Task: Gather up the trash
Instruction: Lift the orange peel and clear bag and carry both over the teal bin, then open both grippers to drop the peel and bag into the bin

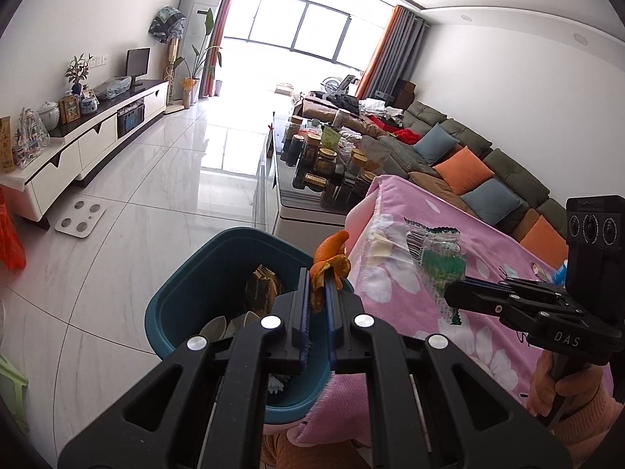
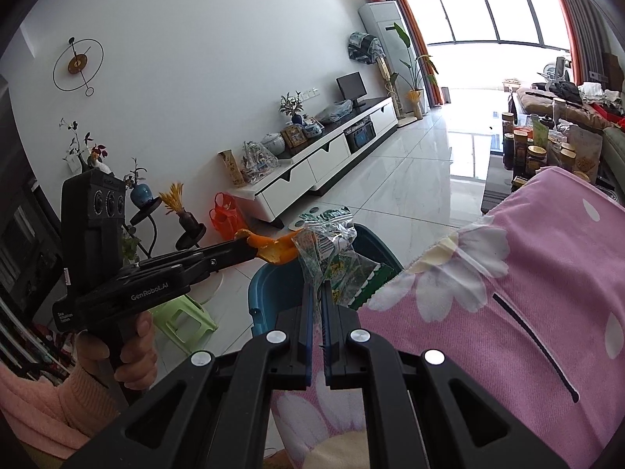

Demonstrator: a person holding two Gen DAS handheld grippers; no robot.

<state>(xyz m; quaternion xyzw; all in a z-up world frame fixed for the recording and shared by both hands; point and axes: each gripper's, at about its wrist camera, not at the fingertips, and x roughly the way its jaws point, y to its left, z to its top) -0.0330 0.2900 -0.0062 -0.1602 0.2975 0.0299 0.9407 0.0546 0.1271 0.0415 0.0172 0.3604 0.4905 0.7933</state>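
Note:
My left gripper point(image 1: 317, 279) is shut on an orange peel point(image 1: 330, 260) and holds it above the rim of a teal trash bin point(image 1: 183, 277) that holds wrappers and other scraps. My right gripper point(image 2: 317, 291) is shut on a clear green-printed plastic wrapper point(image 2: 332, 250) and holds it over the bin point(image 2: 269, 285), at the edge of the pink flowered cloth point(image 2: 508, 312). In the right wrist view the left gripper point(image 2: 250, 248) holds the peel point(image 2: 273, 248) just left of the wrapper. In the left wrist view the right gripper point(image 1: 449, 293) holds the wrapper point(image 1: 437, 250) above the cloth point(image 1: 488, 242).
A coffee table with several jars point(image 1: 332, 160) stands beyond the cloth-covered surface. A sofa with cushions point(image 1: 468, 168) lies right. A white TV cabinet point(image 2: 324, 156) lines the wall. A green stool point(image 2: 183, 320) and a scale point(image 1: 80, 217) sit on the tiled floor.

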